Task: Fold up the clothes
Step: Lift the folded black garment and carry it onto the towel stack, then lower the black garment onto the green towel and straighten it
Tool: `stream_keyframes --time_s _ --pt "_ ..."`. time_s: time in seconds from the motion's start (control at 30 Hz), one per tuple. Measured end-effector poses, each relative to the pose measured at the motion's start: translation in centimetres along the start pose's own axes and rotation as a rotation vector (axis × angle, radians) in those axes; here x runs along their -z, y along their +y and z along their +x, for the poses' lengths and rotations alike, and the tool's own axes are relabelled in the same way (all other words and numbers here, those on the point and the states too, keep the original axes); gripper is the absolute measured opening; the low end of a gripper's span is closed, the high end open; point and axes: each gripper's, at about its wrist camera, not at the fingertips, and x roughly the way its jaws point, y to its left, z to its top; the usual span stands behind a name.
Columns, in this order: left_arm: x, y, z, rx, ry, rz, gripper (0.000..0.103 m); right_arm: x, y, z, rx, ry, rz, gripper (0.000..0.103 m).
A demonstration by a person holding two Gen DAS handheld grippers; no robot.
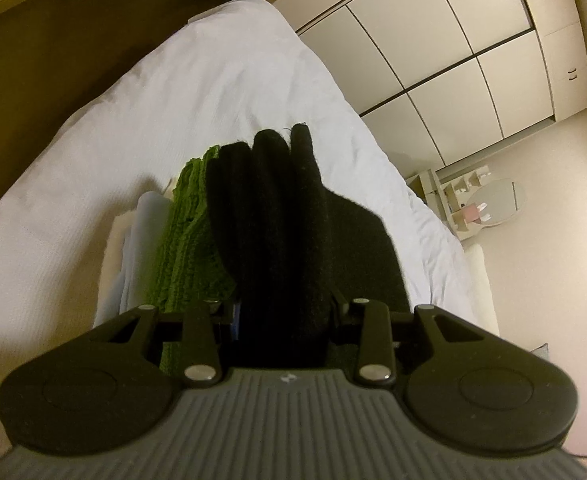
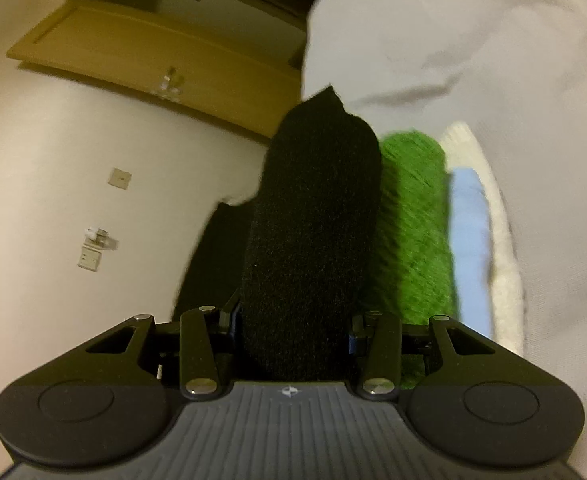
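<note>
Between both grippers' hidden fingers, black garment (image 1: 277,232) blocks the stack (image 1: 185,232).

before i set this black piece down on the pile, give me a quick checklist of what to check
1. Left gripper has the black garment: ok, the cloth fills the space between its fingers.
2. Right gripper has the black garment: ok, a thick fold sits between its fingers.
3. Black garment folded tidy: cannot tell, several layers bunch up and one flap sticks out sideways.
4. Pile ready beside it: ok, the green garment, the light blue garment and the white garment are stacked.
5. Pile rests on the bed: ok.
6. Black garment lined up with the pile: cannot tell.
</note>
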Motion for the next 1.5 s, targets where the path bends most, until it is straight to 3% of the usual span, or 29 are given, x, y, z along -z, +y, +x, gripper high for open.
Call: stream_keyframes --time_s 0.17,0.27,0.37,0.47,0.5,0.53,0.63,0.77,0.87,0.9,0.93,0.97,1.13,1.27,1.37,1.5 --pt "0.5 0.5 -0.4 -0.050 0.016 -0.045 0.038 0.7 1.2 0.1 0.131 0.051 -0.089 0.066" --pt "0.6 -1.3 -2.1 -0.138 -0.024 -0.018 0.038 1.2 4.2 -1.2 0.250 0.054 -0.271 0.074" --pt "1.3 -4.2 -4.9 -0.236 -0.096 0.045 0.028 1.9 7.0 -3.7 0.330 0.032 -0.459 0.075" --pt "3.1 -8.4 -8.0 -0.291 -0.159 0.156 0.027 2.8 8.8 -6.3 0.327 0.016 -0.592 0.068" --pt "3.8 -9.5 -8.4 -0.294 -0.162 0.198 0.027 3.3 9.3 -6.9 0.314 0.025 -0.628 0.058" --pt "4.6 -10.5 -8.6 -0.297 -0.156 0.234 0.026 4.0 9.7 -7.4 0.299 0.042 -0.664 0.050" --pt "7.2 -11.8 -7.9 -0.296 -0.103 0.309 0.026 6.5 10.7 -8.0 0.256 0.109 -0.774 0.042" --pt "9.4 -9.3 -5.1 -0.441 -0.044 0.310 0.022 9.4 10.5 -6.5 0.287 0.184 -0.910 0.041" --pt "9.5 -6.8 -5.0 -0.456 -0.075 0.227 0.024 10.9 9.9 -4.8 0.333 0.223 -0.992 0.041" --pt "9.5 -6.4 -5.0 -0.476 -0.077 0.224 0.023 11.1 9.9 -4.5 0.334 0.229 -1.001 0.041" --pt "9.4 -6.0 -4.9 -0.500 -0.074 0.230 0.011 11.5 9.9 -4.3 0.337 0.231 -1.013 0.042" --pt "9.4 -5.6 -4.7 -0.524 -0.072 0.235 0.007 11.8 10.0 -4.1 0.340 0.234 -1.025 0.042" --pt "9.1 -6.3 -4.1 -0.564 -0.040 0.290 0.005 12.8 10.4 -2.2 0.415 0.297 -1.093 0.047" --pt "8.4 -7.3 -4.4 -0.564 -0.034 0.313 0.004 11.8 10.8 -2.4 0.410 0.310 -1.044 0.047" --pt "7.4 -8.8 -5.7 -0.519 -0.053 0.339 0.008 9.8 12.0 -3.6 0.352 0.275 -0.945 0.040" --pt "5.0 -10.6 -5.8 -0.481 -0.091 0.418 0.012 5.9 13.0 -3.6 0.344 0.190 -0.867 0.039"
